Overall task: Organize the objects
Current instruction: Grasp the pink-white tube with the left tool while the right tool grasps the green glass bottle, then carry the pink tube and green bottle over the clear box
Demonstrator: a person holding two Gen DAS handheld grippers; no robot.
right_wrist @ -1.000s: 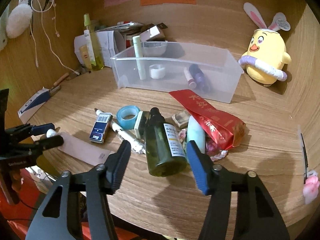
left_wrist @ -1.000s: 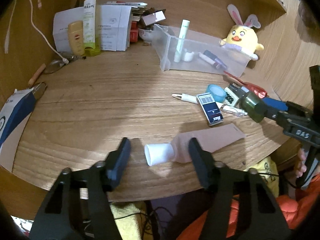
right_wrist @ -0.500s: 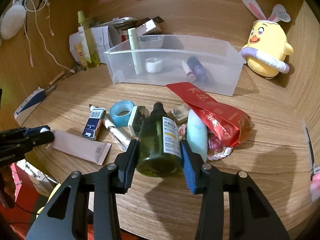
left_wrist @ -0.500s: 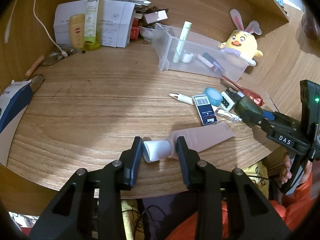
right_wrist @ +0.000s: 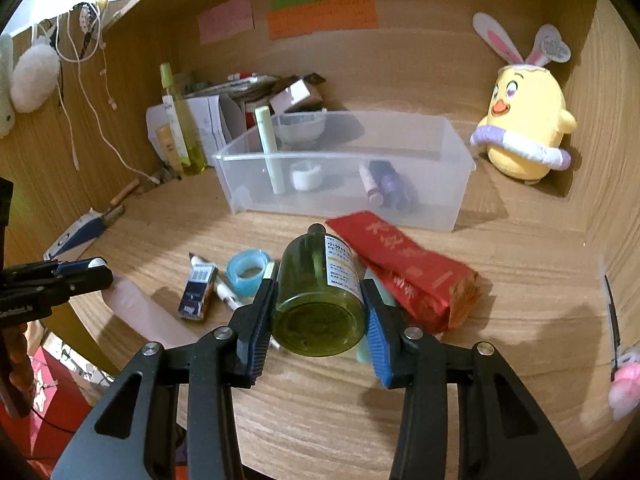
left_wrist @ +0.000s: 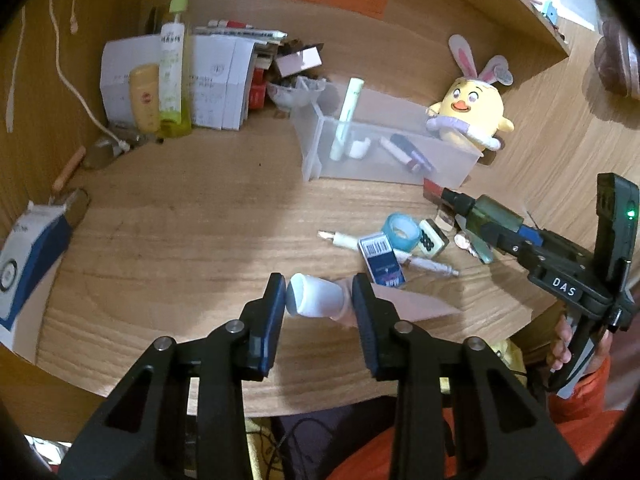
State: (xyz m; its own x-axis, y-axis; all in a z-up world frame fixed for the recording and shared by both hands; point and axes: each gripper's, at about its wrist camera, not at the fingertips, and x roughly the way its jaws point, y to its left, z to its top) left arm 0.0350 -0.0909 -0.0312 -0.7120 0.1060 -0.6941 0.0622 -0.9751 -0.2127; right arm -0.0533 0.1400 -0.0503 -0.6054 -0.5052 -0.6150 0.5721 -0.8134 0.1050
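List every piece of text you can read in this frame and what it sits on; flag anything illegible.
"DAS": on the body of the right tool, seen from the left wrist view.
"PETIT": on the white label of the green bottle; the remaining lines there are too small to read.
Gold characters on the red packet: blurred.
Sticky notes on the back wall: blurred.
Small blue box: barcode only; its print is unreadable.

Left gripper point(left_wrist: 319, 305): fingers closed on the white cap of pink tube point(left_wrist: 320, 302)
Right gripper point(left_wrist: 486, 232): clamped on green bottle point(left_wrist: 490, 212)
Clear bin point(left_wrist: 384, 156): holds several cosmetics
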